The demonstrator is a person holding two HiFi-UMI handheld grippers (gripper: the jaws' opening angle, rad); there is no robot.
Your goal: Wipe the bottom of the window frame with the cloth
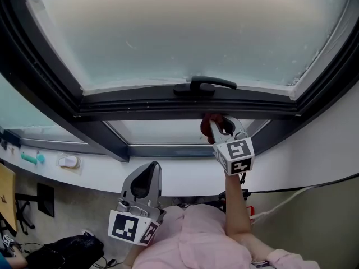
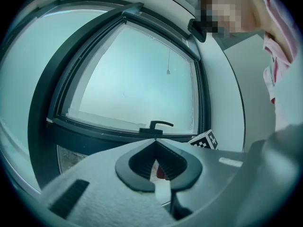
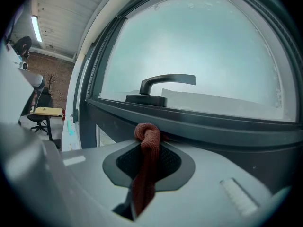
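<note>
My right gripper (image 1: 215, 125) is shut on a red-brown cloth (image 3: 147, 151), whose bunched tip (image 1: 208, 121) touches the underside of the dark window frame's bottom rail (image 1: 168, 106). In the right gripper view the cloth sticks out between the jaws just below the rail (image 3: 213, 124) and the black window handle (image 3: 163, 86). My left gripper (image 1: 145, 181) hangs lower, near the person's chest, shut with nothing held; in its own view the jaws (image 2: 156, 167) meet, and the cloth shows as a red patch (image 2: 161, 173) beyond them.
The handle (image 1: 203, 86) sits on the rail right above the cloth. A lower fixed pane (image 1: 168, 132) lies under the rail. A white sill (image 1: 185, 175) runs below with a teal object (image 1: 32, 158) and a white one (image 1: 68, 161) at left. A black bag (image 1: 67, 250) lies on the floor.
</note>
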